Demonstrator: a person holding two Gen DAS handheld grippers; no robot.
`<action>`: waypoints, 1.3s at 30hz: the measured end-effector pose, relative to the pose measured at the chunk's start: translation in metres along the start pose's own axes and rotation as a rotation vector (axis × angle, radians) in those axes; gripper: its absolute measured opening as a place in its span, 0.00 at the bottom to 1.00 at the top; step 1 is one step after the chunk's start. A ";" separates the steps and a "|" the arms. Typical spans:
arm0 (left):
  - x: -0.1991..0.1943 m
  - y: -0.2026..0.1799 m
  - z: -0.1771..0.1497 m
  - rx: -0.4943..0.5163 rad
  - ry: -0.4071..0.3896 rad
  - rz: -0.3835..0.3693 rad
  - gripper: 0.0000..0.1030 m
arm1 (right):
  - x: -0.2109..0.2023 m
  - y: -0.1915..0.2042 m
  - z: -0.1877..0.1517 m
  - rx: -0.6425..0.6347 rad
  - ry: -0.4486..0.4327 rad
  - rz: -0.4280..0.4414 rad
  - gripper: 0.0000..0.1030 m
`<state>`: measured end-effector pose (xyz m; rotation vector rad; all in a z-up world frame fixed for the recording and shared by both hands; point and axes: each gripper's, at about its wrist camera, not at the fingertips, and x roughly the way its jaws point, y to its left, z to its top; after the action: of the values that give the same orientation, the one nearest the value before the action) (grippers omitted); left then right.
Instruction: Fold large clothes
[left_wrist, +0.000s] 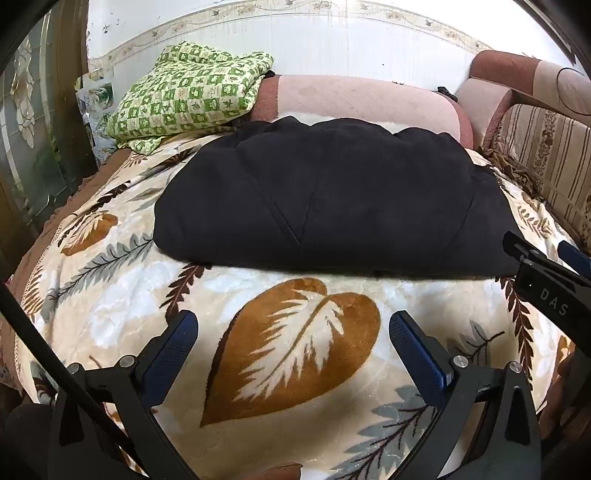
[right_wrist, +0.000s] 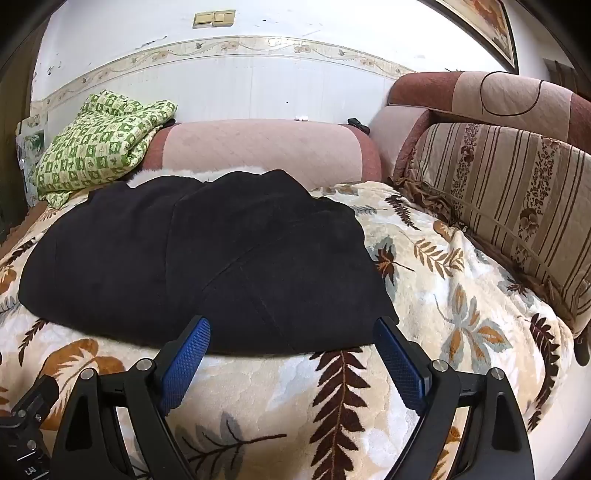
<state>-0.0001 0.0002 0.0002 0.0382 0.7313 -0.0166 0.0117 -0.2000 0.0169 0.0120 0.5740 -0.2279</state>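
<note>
A large black garment (left_wrist: 325, 199) lies folded in a broad flat bundle on a cream blanket with brown leaf prints (left_wrist: 295, 350). It also shows in the right wrist view (right_wrist: 207, 258). My left gripper (left_wrist: 293, 325) is open and empty, hovering over the blanket just short of the garment's near edge. My right gripper (right_wrist: 291, 328) is open and empty, with its fingertips at the garment's near right edge. The right gripper's body also shows at the right side of the left wrist view (left_wrist: 546, 273).
A green checked quilt (left_wrist: 192, 92) is piled at the back left. A pink padded sofa arm (right_wrist: 266, 147) runs behind the garment. A striped cushion (right_wrist: 509, 206) and sofa back stand on the right. A dark door frame (left_wrist: 40, 147) is on the left.
</note>
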 end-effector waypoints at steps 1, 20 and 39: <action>0.000 0.000 0.000 0.002 0.001 0.004 1.00 | 0.000 0.000 0.000 0.003 0.002 0.002 0.90; -0.003 0.002 -0.001 0.013 -0.010 0.028 1.00 | 0.000 0.001 0.000 0.005 0.004 0.010 0.90; -0.002 -0.001 -0.001 0.007 -0.005 0.021 1.00 | -0.001 0.003 0.000 0.000 0.004 0.008 0.90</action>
<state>-0.0024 -0.0005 0.0009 0.0526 0.7258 0.0010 0.0117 -0.1966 0.0174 0.0146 0.5778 -0.2196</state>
